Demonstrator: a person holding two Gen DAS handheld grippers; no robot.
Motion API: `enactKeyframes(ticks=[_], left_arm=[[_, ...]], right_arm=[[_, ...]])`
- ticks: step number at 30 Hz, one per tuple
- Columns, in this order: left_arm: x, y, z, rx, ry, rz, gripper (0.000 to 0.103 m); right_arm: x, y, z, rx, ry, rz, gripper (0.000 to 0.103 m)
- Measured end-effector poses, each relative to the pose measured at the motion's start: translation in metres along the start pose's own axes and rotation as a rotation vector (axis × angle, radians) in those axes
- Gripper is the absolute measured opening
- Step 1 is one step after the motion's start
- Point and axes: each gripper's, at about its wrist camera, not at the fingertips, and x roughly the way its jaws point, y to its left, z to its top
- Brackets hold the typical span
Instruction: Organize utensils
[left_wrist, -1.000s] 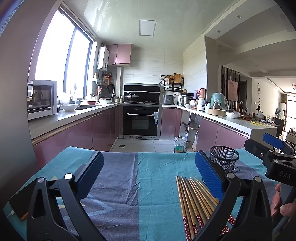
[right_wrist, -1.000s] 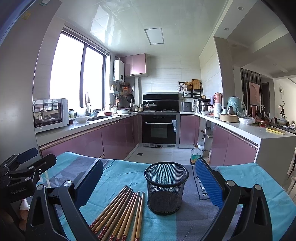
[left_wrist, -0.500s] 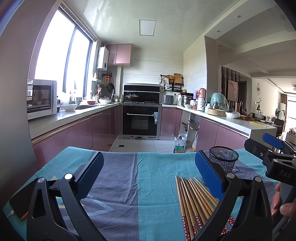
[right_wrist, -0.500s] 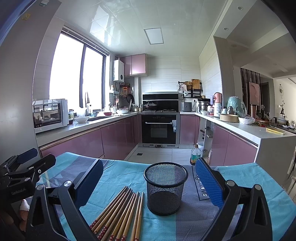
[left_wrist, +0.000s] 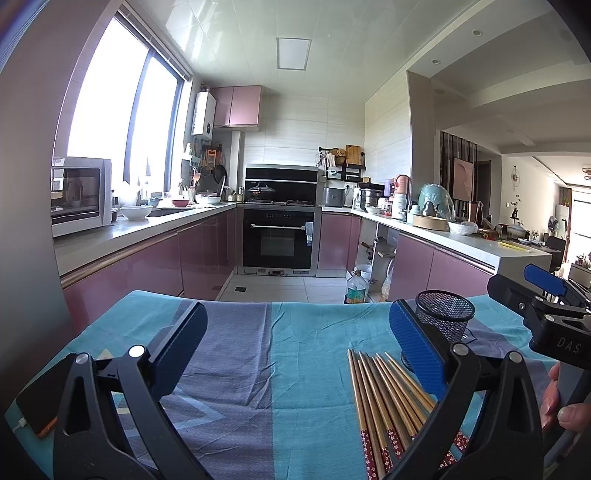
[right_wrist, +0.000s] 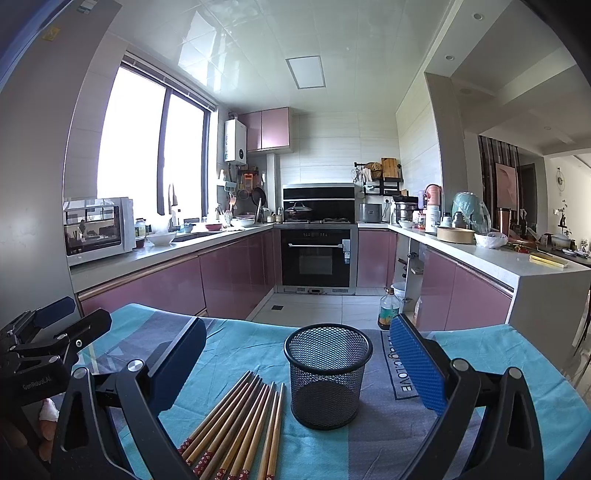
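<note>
Several wooden chopsticks (right_wrist: 236, 424) with red patterned ends lie fanned on the blue cloth, just left of an upright black mesh cup (right_wrist: 327, 373). The cup is empty. My right gripper (right_wrist: 295, 350) is open and held above the table, with the cup and the chopsticks between its fingers' lines. In the left wrist view the same chopsticks (left_wrist: 384, 398) lie low at the right, partly behind the right finger, and the mesh cup (left_wrist: 445, 319) stands beyond them. My left gripper (left_wrist: 295, 332) is open over bare cloth, holding nothing.
The table carries a teal and grey cloth (left_wrist: 258, 369). A phone (left_wrist: 40, 398) lies at its left edge. A hand (left_wrist: 565, 402) holds the other gripper at right. Beyond the far edge are kitchen floor, an oil bottle (right_wrist: 388, 314) and pink cabinets.
</note>
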Motion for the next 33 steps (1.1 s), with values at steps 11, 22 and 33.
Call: enactKeyframes(ticks=[11,22,33], left_arm=[[-0.0009,-0.002,0.0002,-0.001,0.006,-0.002,0.097],[-0.0019,-0.0047,-0.0025,0.001,0.015,-0.01,0.097],[-0.0002,-0.0022,0.0014,0.004,0.039,-0.02,0.097]], right_arm=[[0.0007,0.0,-0.0018,0.004,0.0,-0.004,0.096],[0.0008,0.0013,-0.0018,0.005,0.001,-0.006,0.096],[0.0015,0.0013,-0.0015,0.005,0.003,-0.008,0.096]])
